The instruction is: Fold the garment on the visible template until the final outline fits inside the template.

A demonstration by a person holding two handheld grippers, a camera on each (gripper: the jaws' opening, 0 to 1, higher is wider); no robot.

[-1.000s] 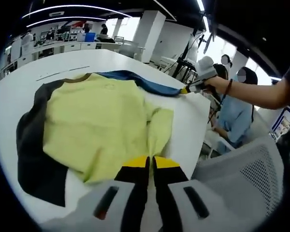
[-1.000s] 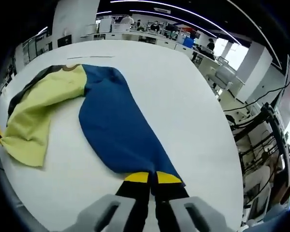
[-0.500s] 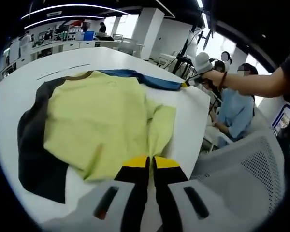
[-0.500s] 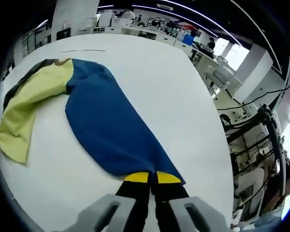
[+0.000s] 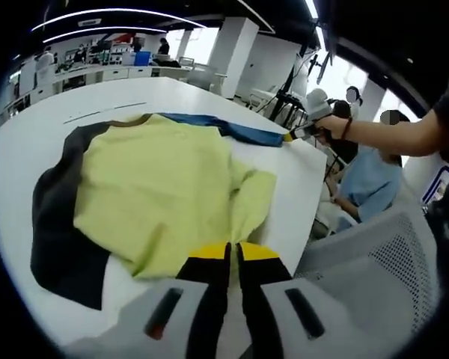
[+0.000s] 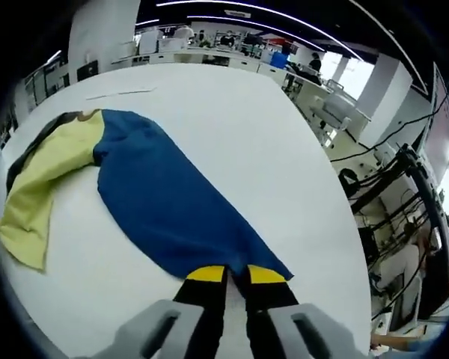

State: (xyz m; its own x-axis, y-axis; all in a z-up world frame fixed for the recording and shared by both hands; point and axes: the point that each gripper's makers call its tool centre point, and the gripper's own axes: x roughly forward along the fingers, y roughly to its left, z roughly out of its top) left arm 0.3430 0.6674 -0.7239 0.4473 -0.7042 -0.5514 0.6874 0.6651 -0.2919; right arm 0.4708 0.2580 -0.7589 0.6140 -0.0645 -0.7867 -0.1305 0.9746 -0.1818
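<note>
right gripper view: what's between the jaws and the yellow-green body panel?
The blue sleeve, stretched flat on the white table, spans from the right gripper to the yellow-green panel.

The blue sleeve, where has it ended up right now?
In the right gripper view the blue sleeve lies stretched flat on the white table, running from the yellow body at left down to the right tool, which is shut on its end.
</note>
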